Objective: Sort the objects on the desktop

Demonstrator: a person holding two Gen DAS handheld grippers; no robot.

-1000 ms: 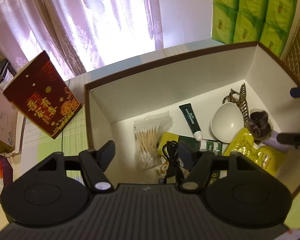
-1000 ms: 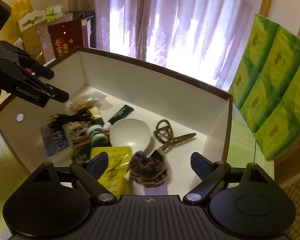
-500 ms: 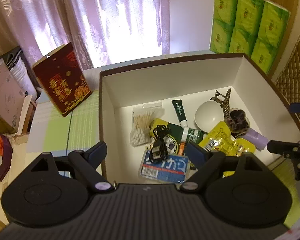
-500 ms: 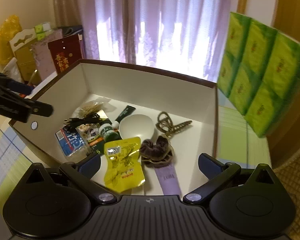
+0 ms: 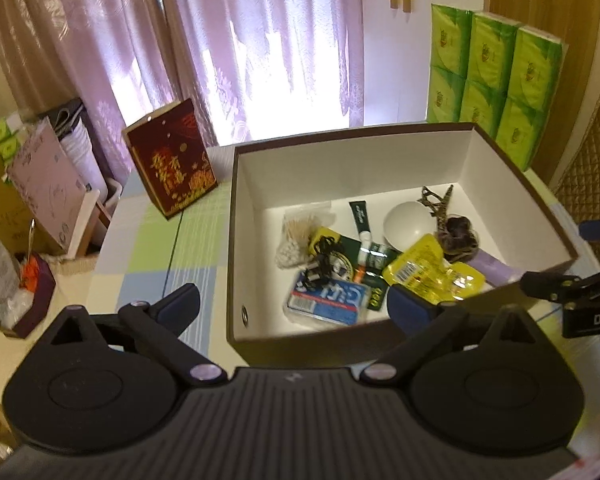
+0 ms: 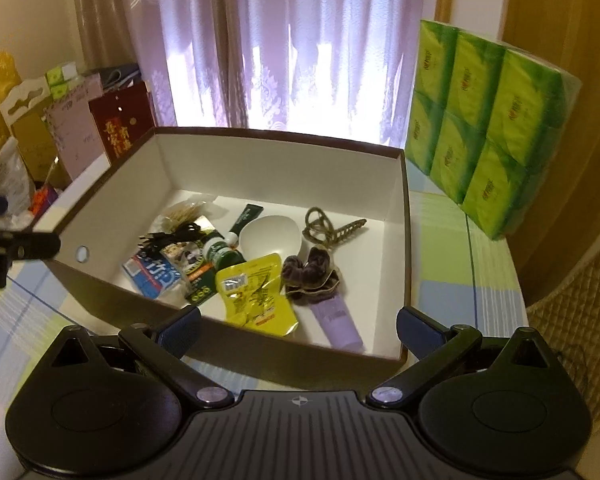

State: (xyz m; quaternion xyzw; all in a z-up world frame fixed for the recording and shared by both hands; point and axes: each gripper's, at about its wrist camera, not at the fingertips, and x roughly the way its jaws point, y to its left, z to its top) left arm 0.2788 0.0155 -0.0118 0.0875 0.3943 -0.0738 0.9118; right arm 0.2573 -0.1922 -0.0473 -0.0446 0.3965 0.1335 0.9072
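Note:
A brown box with white inside (image 5: 352, 160) (image 6: 284, 156) stands on the checked tablecloth. Inside it lie cotton swabs (image 5: 296, 236), a black cable (image 5: 324, 252), a blue pack (image 5: 328, 298) (image 6: 152, 272), a green tube (image 5: 360, 218), a white bowl (image 5: 406, 226) (image 6: 270, 236), a yellow pouch (image 5: 432, 276) (image 6: 256, 292), a brown scrunchie (image 6: 310, 272), a hair claw (image 6: 332, 228) and a lilac tube (image 6: 340, 320). My left gripper (image 5: 296, 306) is open and empty, above the box's near edge. My right gripper (image 6: 298, 326) is open and empty, at the box's near wall.
A red gift box (image 5: 170, 164) stands left of the brown box. A stack of green tissue packs (image 6: 484, 116) stands at the right. Cartons and bags (image 5: 40, 184) crowd the far left. A woven basket (image 6: 576, 312) sits at the right.
Both grippers have pulled up and back from inside the box, so the whole box and the tablecloth around it now show. Both stay open and empty.

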